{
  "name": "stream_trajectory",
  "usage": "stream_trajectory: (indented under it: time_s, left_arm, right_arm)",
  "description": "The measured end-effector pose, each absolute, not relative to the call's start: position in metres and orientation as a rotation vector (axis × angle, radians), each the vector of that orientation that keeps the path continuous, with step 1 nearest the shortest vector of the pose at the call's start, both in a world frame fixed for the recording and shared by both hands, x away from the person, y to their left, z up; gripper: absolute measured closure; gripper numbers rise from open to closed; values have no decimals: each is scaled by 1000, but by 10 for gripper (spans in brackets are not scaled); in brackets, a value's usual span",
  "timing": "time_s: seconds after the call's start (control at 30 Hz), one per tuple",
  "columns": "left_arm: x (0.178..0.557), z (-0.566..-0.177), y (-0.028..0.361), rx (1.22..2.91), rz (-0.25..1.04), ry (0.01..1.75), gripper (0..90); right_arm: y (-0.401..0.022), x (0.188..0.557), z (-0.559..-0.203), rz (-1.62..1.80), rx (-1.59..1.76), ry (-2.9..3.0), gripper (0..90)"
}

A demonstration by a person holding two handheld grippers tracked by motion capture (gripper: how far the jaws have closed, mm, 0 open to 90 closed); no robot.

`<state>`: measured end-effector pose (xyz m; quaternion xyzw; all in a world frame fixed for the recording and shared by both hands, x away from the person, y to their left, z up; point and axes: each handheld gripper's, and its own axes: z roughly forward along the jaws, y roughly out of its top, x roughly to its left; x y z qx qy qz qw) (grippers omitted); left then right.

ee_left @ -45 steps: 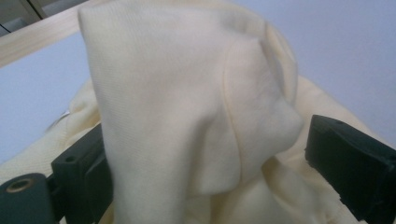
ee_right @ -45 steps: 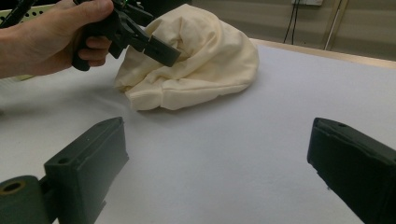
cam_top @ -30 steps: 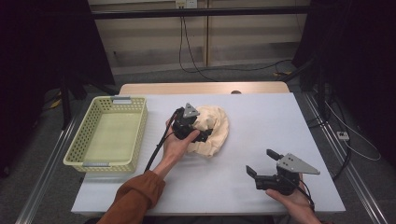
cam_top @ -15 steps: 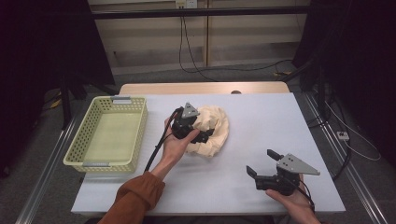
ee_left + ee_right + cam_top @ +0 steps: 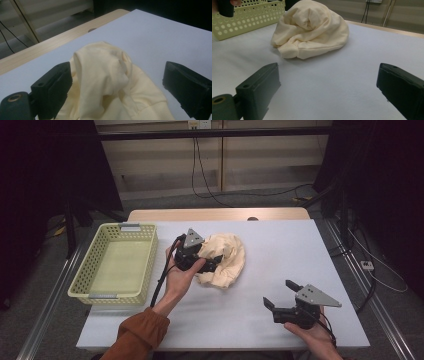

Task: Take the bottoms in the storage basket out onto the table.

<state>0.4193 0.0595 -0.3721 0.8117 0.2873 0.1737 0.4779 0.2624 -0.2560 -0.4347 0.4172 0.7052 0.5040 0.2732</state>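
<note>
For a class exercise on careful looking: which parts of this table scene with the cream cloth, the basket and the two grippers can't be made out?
- Cream cloth: its near-left part, high view, covered by the left gripper and hand.
- Cloth's near edge: left gripper view, cut off by the bottom edge.
- Yellow basket: right gripper view, cut off by the top and left edges.
- Right gripper: high view, its underside hidden by its own body.

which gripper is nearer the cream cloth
Left. The left gripper is open right over the cream cloth, jaws either side; the right gripper sits open, well short of it.
</note>
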Motion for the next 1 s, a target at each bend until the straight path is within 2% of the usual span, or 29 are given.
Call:
stream_trajectory:
  time_s: [0.2,0.37,0.67,1.0]
  left_arm:
    - [413,-371,65,2001,432,665,66]
    - [408,-369,73,1991,416,740,69]
    - [396,-360,86,1990,456,719,70]
    - [388,-366,107,1966,455,742,68]
  right_arm:
    - [-256,263,-435,1355,1123,1897,49]
    - [-256,263,-435,1355,1123,1898,49]
    - [-256,263,-435,1356,1123,1899,49]
    - [-256,264,-435,1356,1122,1899,49]
